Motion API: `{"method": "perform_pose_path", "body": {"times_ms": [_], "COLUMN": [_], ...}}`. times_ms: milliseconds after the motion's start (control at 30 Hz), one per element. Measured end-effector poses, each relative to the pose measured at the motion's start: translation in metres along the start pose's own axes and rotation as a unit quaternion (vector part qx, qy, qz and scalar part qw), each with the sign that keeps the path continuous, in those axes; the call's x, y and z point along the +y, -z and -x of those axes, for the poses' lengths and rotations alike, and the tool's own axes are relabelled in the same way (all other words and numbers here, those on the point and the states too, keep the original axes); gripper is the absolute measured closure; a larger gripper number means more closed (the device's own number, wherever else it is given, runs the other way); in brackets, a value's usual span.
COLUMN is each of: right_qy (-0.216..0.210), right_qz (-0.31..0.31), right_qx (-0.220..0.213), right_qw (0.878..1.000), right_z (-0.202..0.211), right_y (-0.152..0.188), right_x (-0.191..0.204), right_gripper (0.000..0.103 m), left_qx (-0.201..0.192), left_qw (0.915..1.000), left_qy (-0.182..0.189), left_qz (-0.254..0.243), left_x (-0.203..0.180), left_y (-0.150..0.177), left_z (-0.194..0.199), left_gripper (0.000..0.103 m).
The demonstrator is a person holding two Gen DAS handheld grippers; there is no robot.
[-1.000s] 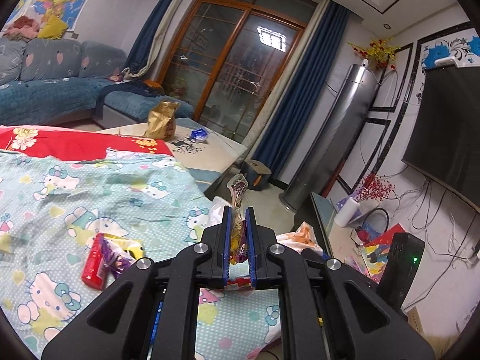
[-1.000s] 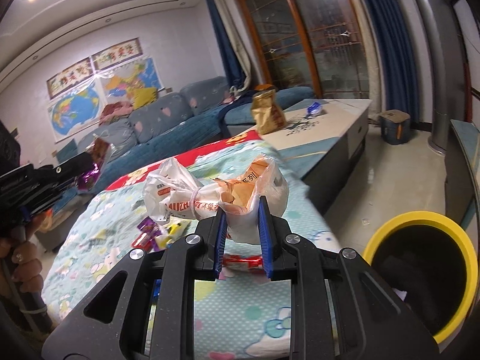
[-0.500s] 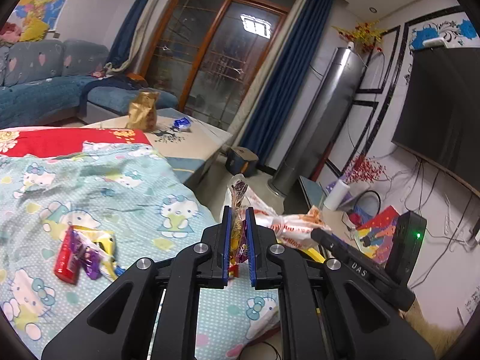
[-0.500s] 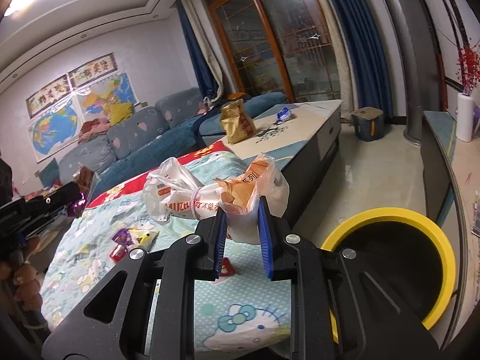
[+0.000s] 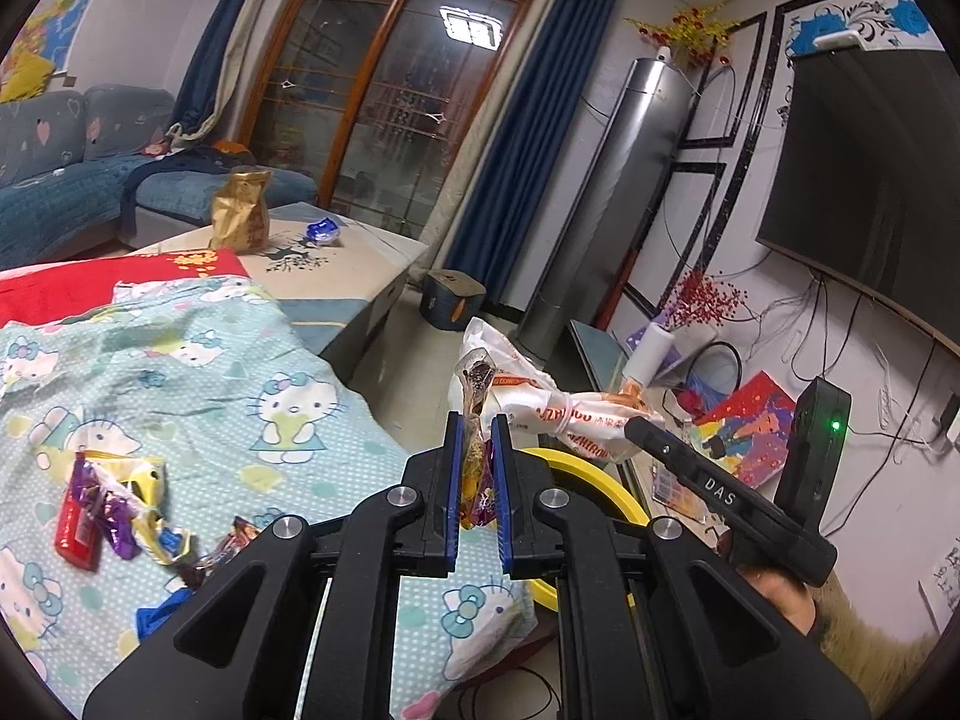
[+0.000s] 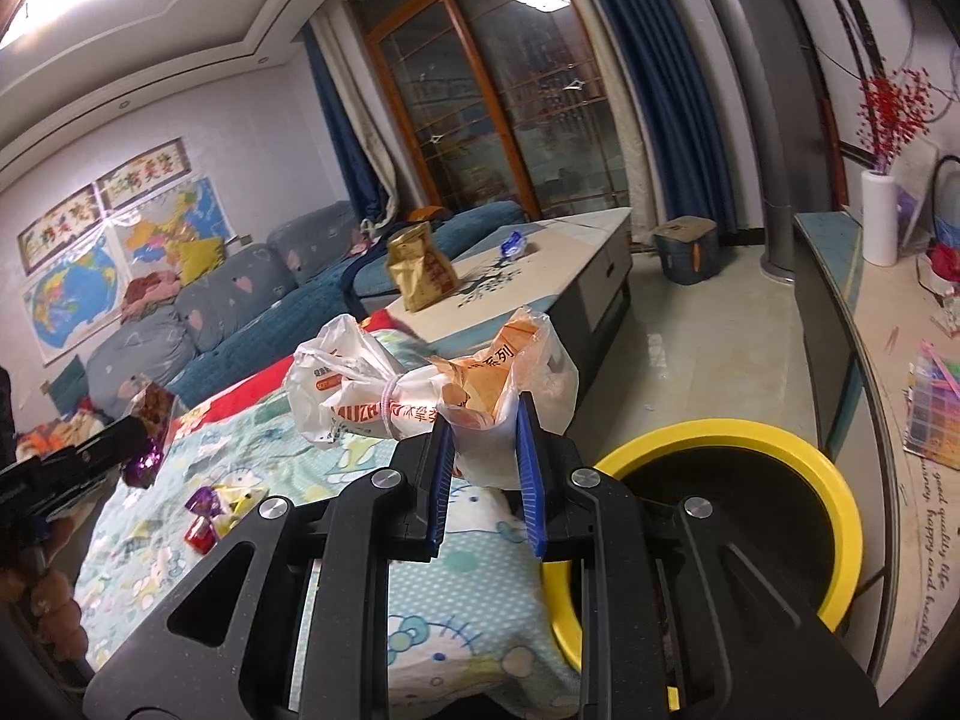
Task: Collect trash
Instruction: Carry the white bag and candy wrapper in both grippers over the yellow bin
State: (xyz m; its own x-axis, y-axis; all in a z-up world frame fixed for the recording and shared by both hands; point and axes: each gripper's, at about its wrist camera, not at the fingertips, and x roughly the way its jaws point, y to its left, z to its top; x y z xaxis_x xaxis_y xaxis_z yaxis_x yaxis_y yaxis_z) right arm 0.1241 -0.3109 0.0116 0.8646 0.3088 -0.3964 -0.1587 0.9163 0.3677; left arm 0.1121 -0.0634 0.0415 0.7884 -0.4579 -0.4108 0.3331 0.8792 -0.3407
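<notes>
My left gripper [image 5: 477, 426] is shut on a crinkled clear candy wrapper [image 5: 474, 396] that sticks up between its blue pads. My right gripper [image 6: 480, 426] is shut on a knotted white and orange plastic bag [image 6: 384, 396], held above the bed's edge. In the left wrist view that bag [image 5: 558, 411] and the right gripper [image 5: 720, 498] hang over the yellow-rimmed black bin [image 5: 591, 489]. The right wrist view has the bin [image 6: 780, 450] just right of the bag, and the left gripper [image 6: 78, 468] at far left with its wrapper.
Several candy wrappers [image 5: 108, 504] lie on the Hello Kitty sheet [image 5: 210, 372]. A coffee table [image 6: 558, 264] carries a gold bag [image 6: 420, 267] and a blue wrapper [image 6: 513, 243]. A low TV cabinet [image 6: 870, 372] stands right of the bin, a sofa [image 6: 240, 312] behind.
Both grippers have moved toward the bin with their loads. The bin now fills more of the right wrist view, and the right gripper with its bag has come into the left wrist view.
</notes>
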Motion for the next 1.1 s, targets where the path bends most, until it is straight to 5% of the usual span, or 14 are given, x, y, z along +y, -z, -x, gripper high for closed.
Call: {"method": "perform_pose_path", "body": {"times_ms": [1100], "right_qy": [0.116], "right_qz": [-0.09], "right_qx": [-0.014], "right_qw": [0.989], "right_z": [0.02], "right_y": [0.011], "right_x": [-0.107], "right_gripper": [0.088], "left_qx": [0.064], "left_qw": [0.9923], "left_qy": [0.074], "left_qz": [-0.076], "left_x": [-0.091], "left_y": [0.029], "left_z": [-0.088], "left_gripper": [0.094]}}
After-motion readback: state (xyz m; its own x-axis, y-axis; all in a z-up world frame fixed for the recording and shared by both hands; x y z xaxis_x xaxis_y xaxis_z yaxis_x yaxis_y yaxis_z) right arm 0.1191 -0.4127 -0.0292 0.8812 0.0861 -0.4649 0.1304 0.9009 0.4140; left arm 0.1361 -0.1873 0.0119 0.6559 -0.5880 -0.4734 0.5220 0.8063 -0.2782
